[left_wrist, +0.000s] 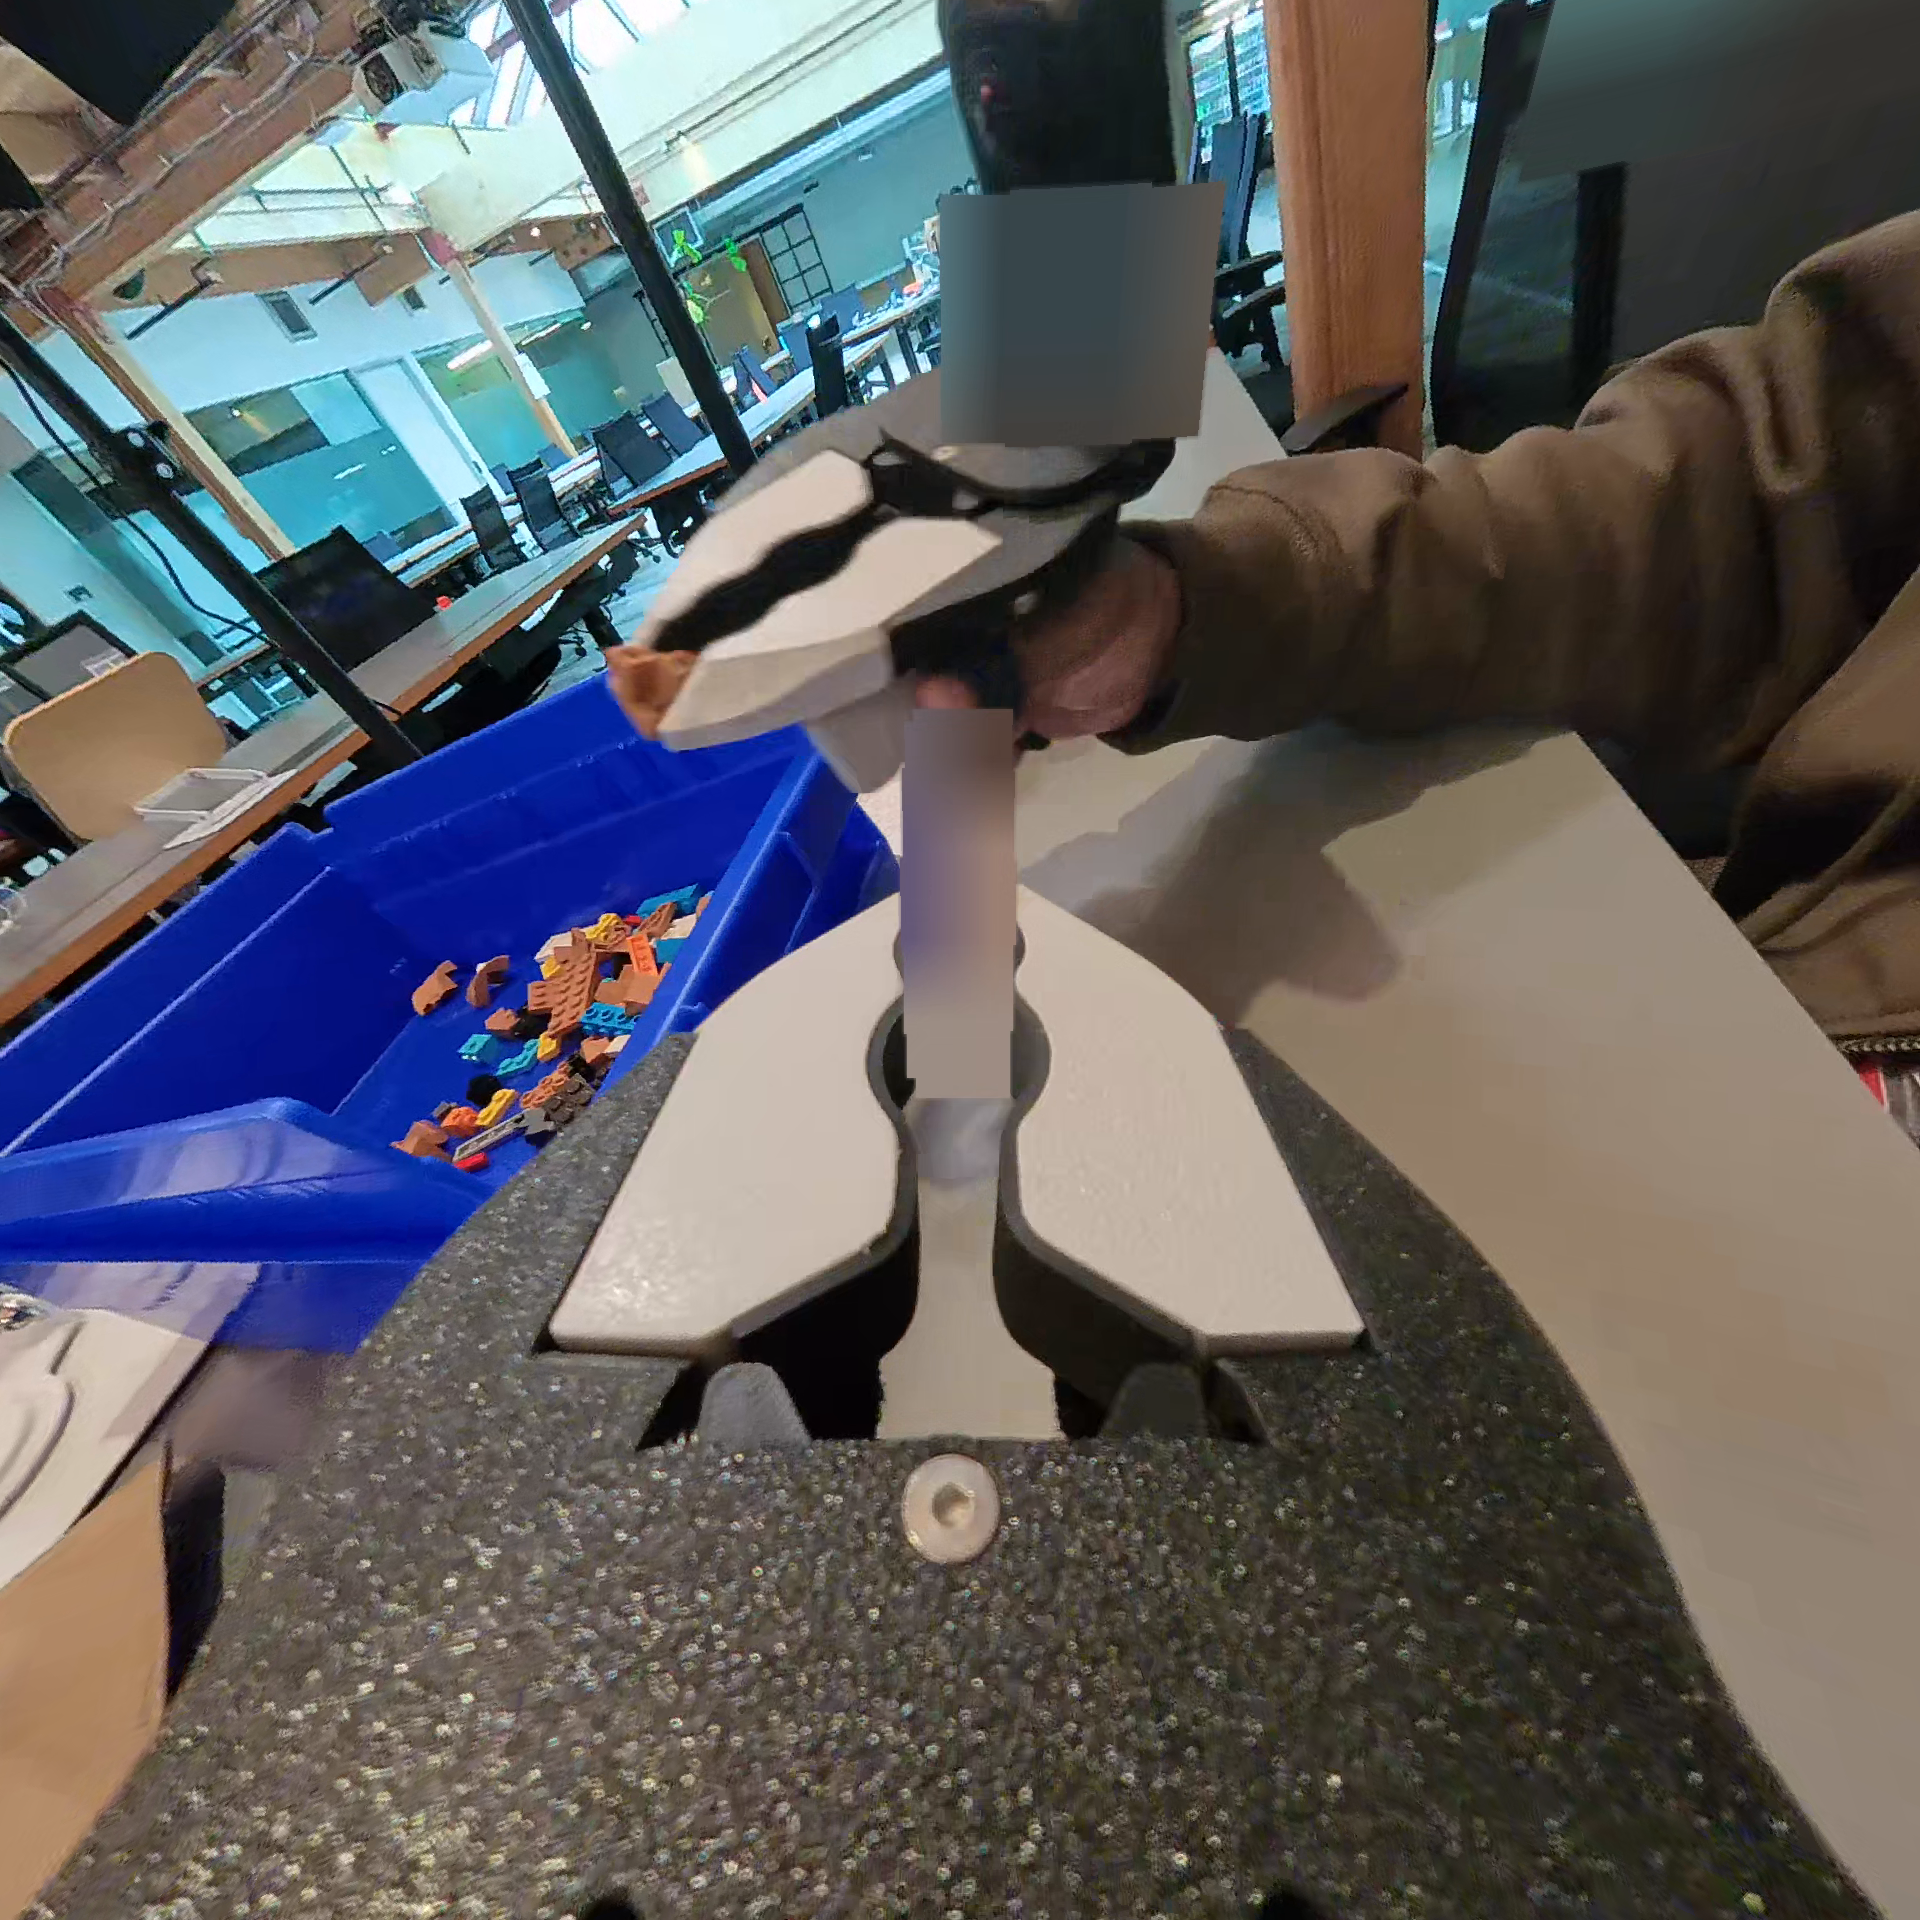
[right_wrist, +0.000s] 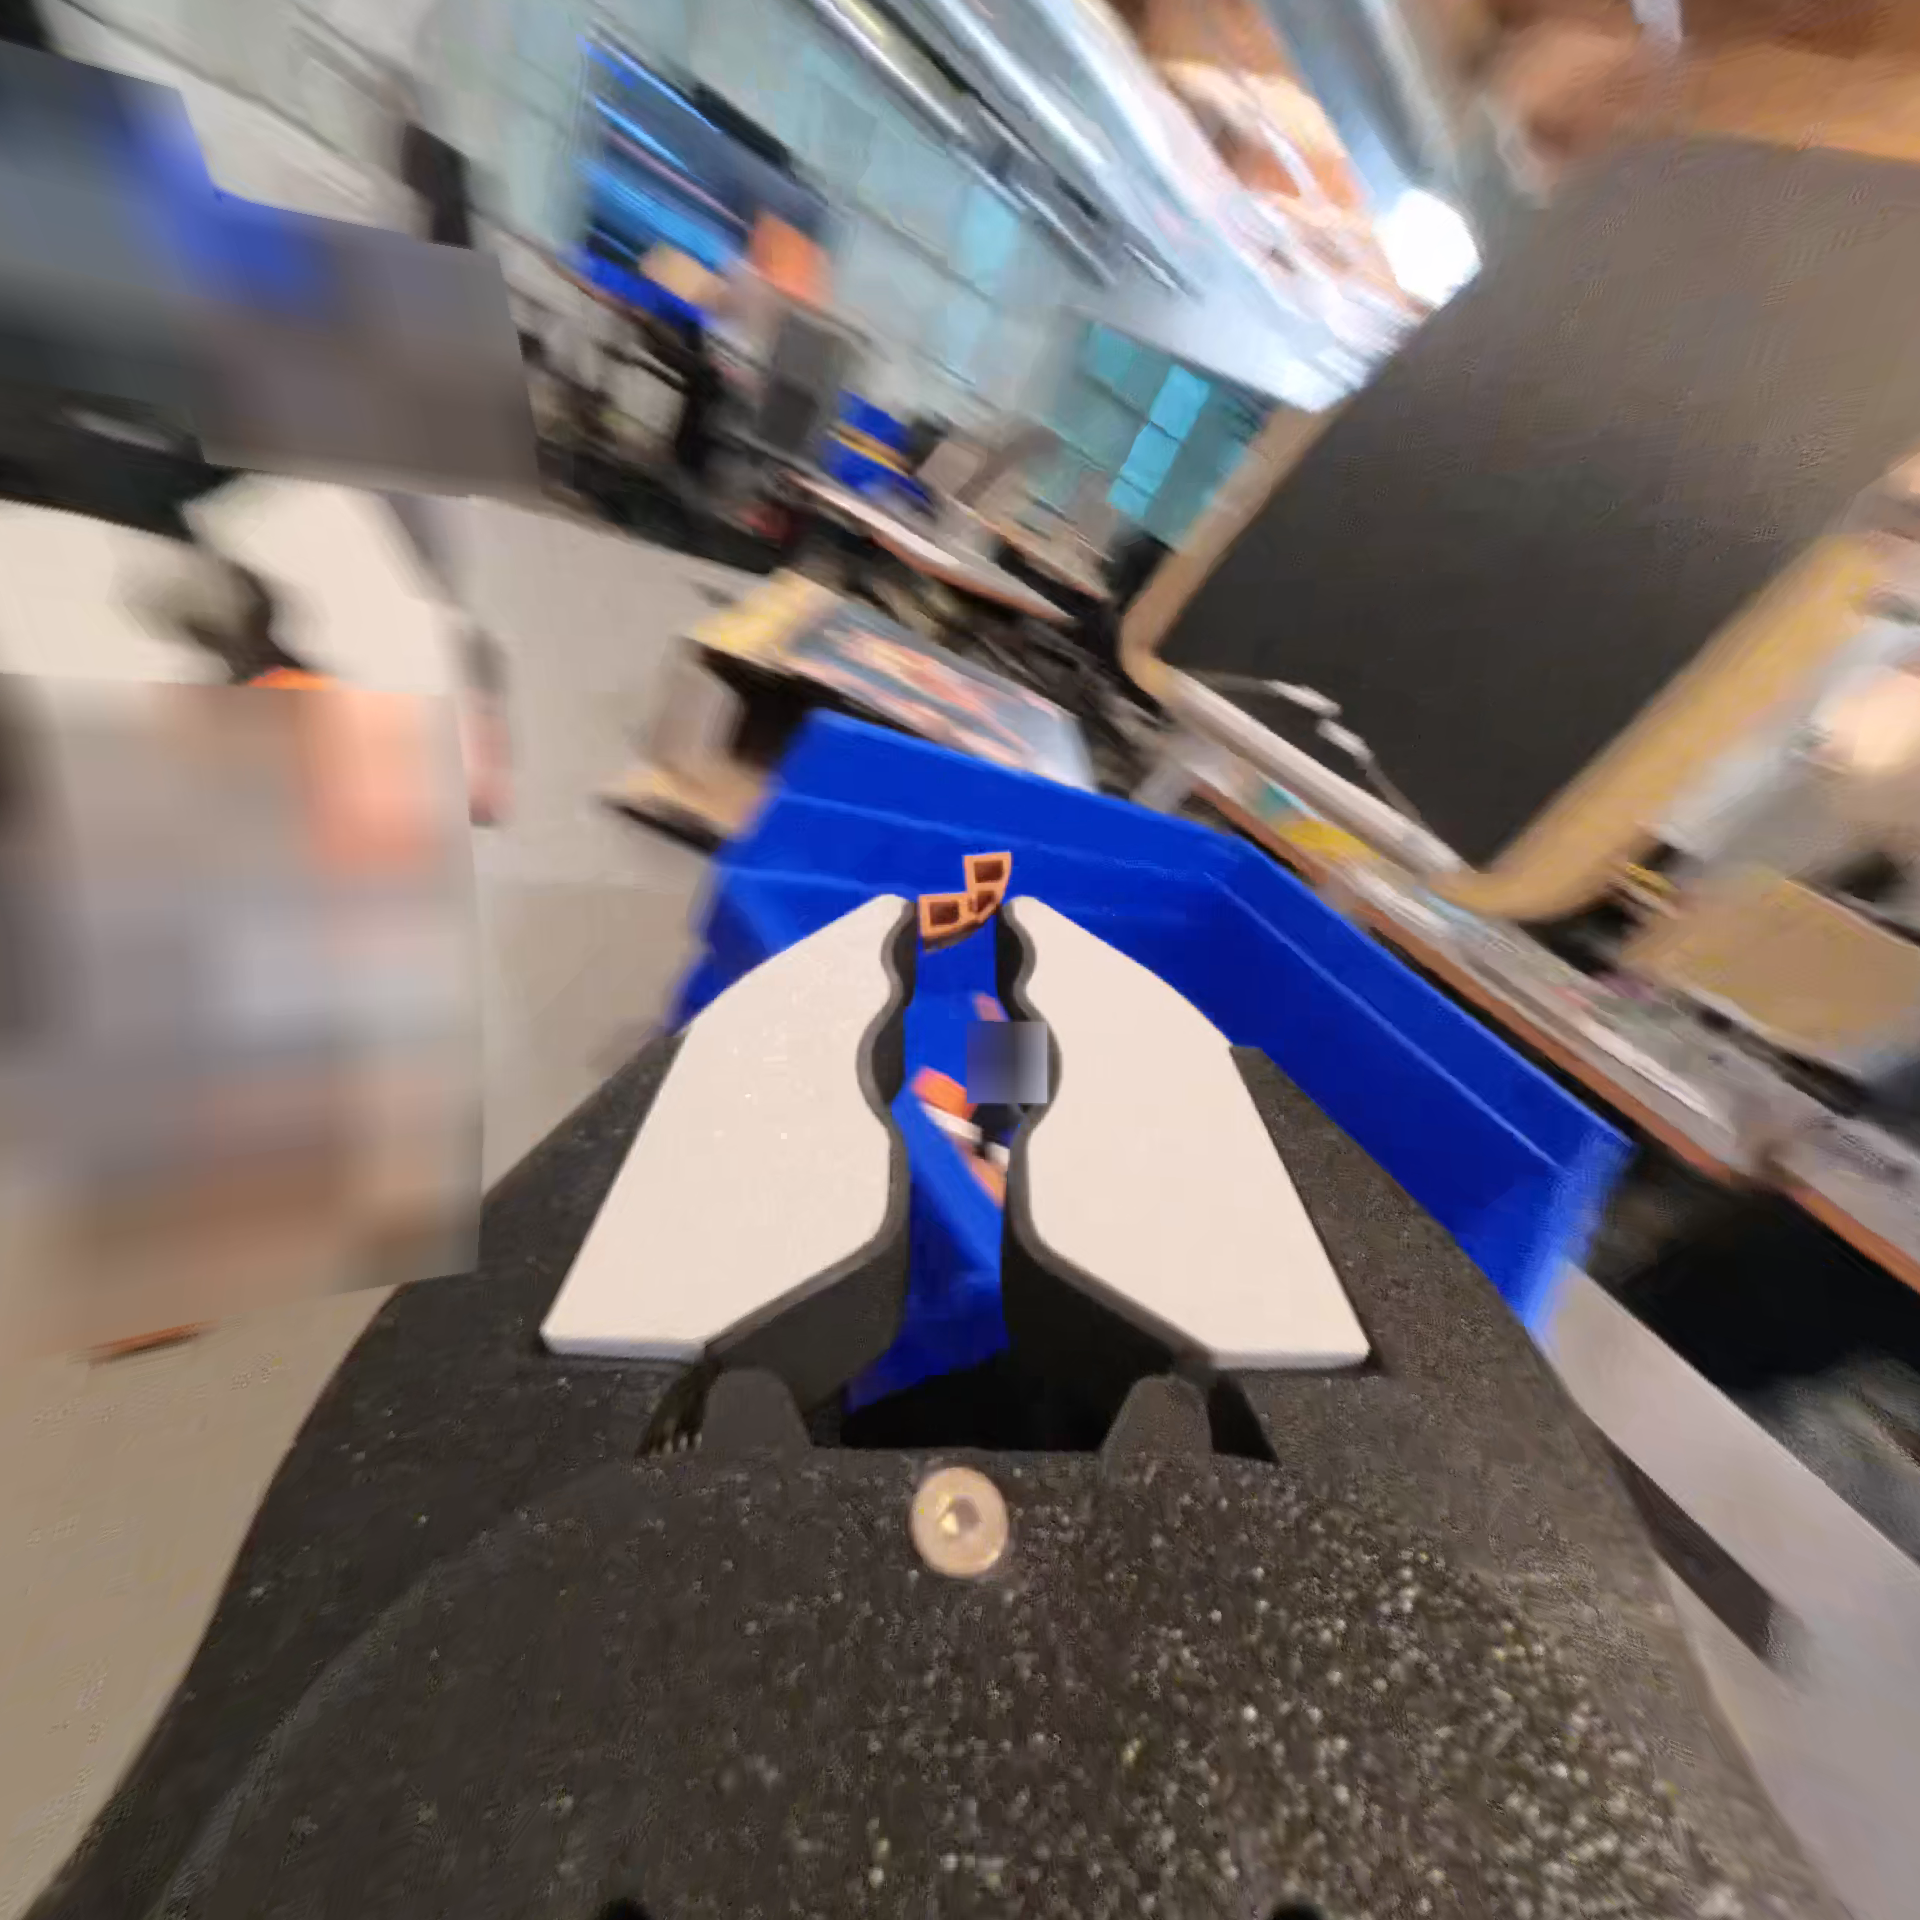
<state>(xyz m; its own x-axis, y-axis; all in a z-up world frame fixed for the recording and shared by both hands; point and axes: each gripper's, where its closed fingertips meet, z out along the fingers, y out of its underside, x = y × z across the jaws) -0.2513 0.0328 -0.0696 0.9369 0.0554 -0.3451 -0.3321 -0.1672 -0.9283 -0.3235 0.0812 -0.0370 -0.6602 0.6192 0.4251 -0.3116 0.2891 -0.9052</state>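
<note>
Right tool (right_wrist: 961, 914) grips brown brick (right_wrist: 961, 906); blue bin (left_wrist: 312, 935) holds bricks (left_wrist: 561, 1018).

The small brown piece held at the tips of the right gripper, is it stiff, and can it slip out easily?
The brown piece looks like rigid plastic, so probably stiff and light. The right gripper pinches only its lower edge at the very tips, so it could twist or slip. Its smooth surface likely gives little grip.

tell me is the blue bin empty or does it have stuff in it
Not empty. The blue bin holds a loose pile of small bricks, brown, orange, teal and yellow, heaped on its floor near one wall.
</note>
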